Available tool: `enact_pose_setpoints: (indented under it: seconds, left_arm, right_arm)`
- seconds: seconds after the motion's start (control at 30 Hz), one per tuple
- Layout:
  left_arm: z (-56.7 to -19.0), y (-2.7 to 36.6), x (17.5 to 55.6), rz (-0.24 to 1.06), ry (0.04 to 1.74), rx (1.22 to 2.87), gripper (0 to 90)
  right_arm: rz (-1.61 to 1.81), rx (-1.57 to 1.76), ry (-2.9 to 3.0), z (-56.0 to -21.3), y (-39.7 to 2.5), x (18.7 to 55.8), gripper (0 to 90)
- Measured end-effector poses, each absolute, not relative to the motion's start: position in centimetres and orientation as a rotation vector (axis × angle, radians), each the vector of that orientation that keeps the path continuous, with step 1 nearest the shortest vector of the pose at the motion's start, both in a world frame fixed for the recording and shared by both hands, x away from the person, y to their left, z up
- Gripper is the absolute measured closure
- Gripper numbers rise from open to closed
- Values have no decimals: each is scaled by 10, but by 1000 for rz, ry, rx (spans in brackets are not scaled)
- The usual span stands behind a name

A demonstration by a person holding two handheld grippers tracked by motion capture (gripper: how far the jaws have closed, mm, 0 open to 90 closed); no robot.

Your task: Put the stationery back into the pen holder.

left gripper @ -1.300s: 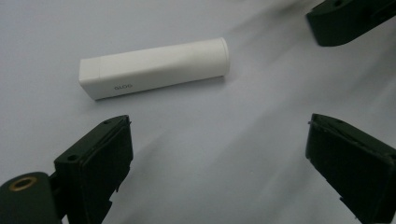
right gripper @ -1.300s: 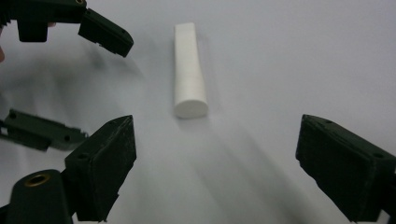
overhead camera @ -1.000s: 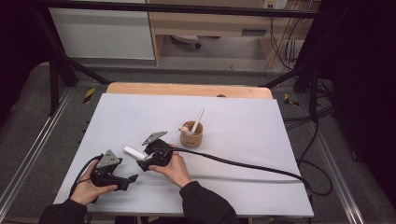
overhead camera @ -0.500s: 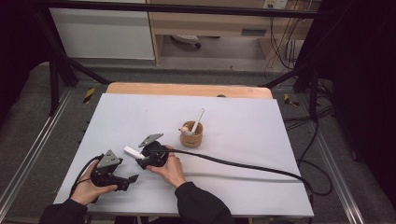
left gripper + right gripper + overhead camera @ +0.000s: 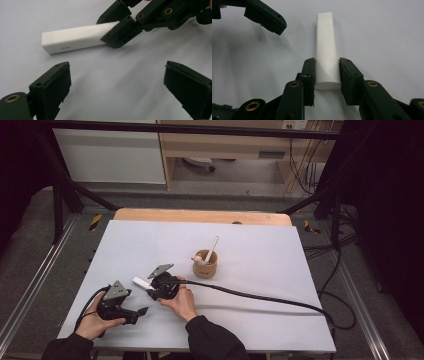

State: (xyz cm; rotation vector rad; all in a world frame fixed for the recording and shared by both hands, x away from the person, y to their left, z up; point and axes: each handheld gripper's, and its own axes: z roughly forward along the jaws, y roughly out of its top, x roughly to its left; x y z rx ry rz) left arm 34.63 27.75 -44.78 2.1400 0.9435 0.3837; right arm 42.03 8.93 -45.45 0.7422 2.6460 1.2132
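A white squeeze tube (image 5: 141, 283) lies low over the white table, and my right gripper (image 5: 151, 289) is shut on its rounded end. In the right gripper view the tube (image 5: 325, 37) runs straight away from the right gripper (image 5: 327, 75), pinched between both pads. My left gripper (image 5: 139, 314) rests near the table's front left, open, with nothing between its jaws. From the left gripper (image 5: 117, 80) view the tube (image 5: 72, 41) lies just ahead, its capped end pointing left, with the right gripper (image 5: 117, 32) clamped on the other end.
A small brown cup (image 5: 206, 265) holding a white stick (image 5: 213, 246) stands mid-table, behind the right hand. The right gripper's black cable (image 5: 260, 297) trails across the table (image 5: 260, 250) to its right edge. A wooden strip (image 5: 200, 216) borders the far side.
My right gripper has shifted slightly left with the tube, a little closer to the left gripper. The left gripper has stayed put.
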Motion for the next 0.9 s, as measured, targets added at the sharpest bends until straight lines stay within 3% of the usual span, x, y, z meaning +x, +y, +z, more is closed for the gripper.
enact_pose_setpoints:
  seconds: [0.4,0.9]
  left_arm:
    - [-444,277,345,400,928,2133,74]
    - [-428,250,339,498,745,2209,65]
  right_arm:
    - [1213,740,2663,-434,73,418,673]
    - [1197,744,2740,-403,-3,397,673]
